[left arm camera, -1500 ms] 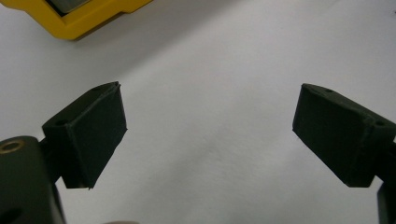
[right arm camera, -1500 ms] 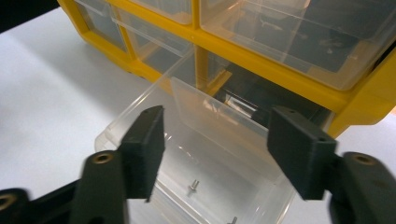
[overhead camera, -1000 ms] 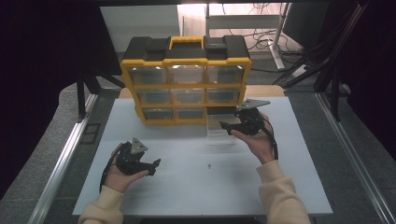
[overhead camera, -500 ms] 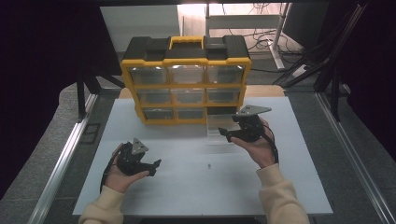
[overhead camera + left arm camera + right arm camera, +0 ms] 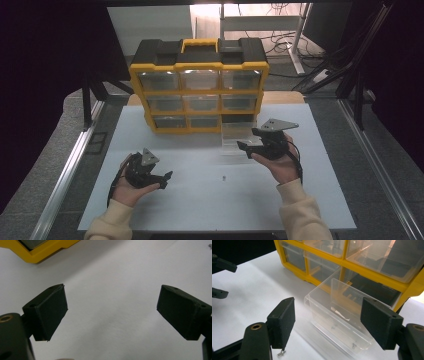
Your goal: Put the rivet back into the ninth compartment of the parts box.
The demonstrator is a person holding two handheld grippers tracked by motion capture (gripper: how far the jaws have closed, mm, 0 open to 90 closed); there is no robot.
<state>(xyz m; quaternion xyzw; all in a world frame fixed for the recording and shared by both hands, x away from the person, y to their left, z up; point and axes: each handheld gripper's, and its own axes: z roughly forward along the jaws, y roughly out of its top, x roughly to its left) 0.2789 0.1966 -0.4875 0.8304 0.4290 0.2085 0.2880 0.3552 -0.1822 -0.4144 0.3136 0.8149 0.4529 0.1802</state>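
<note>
The clear drawer is already out of the yellow cabinet and lies just ahead of the released right gripper, its slot still empty, while the left gripper waits spread and empty, well aside

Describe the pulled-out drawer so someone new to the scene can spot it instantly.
Start at the yellow and black organizer standing at the far side of the white table. Its bottom-right slot is dark and open; right in front of it, on the table, sits the clear plastic drawer, by the right gripper. All the other drawers sit in the yellow frame; this one is out.
</note>
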